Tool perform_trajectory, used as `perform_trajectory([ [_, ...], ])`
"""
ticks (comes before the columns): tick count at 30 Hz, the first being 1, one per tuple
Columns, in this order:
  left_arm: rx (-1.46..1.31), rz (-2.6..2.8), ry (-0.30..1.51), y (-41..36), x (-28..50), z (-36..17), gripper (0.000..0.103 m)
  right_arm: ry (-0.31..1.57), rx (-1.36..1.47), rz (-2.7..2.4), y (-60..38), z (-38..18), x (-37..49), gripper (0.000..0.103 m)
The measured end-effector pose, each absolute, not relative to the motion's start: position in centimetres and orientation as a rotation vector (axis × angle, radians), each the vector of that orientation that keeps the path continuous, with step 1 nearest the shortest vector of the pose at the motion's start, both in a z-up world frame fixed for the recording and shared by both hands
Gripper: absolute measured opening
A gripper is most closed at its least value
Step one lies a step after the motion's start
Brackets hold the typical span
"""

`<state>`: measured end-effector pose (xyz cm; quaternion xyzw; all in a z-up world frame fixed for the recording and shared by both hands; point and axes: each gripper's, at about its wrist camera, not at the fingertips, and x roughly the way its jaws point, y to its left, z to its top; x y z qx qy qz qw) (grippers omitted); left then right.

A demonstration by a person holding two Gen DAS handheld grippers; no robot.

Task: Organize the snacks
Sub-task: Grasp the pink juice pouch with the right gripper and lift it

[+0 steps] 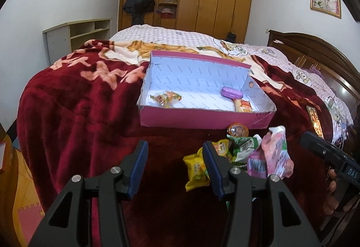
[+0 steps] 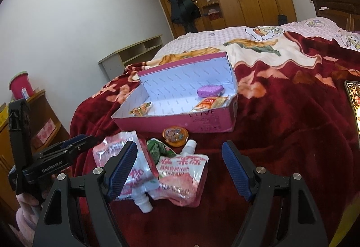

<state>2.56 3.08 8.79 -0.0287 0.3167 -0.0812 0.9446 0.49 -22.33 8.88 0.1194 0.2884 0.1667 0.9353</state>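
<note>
Grippers (image 1: 174, 167) (image 2: 180, 171) apart, seemingly over snacks (image 2: 180, 174)

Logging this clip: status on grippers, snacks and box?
Left gripper open, right gripper open, both empty. Pink box holds three items; pouches and packets still loose on blanket. Nothing blocking.

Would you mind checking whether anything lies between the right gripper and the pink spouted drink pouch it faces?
Nothing visible does. The right gripper is open and the pink spouted drink pouch lies on the dark red blanket between its fingers. A second pink pouch overlaps its left edge, under the left finger.
</note>
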Motion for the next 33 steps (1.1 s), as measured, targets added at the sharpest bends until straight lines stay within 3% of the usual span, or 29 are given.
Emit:
perform_trajectory([
  [33, -0.071, -0.173, 0.699, 3.8, 1.1, 6.7, 0.053, 0.578, -0.007, 0.415, -13.6, 7.9, -1.4, 0.080],
])
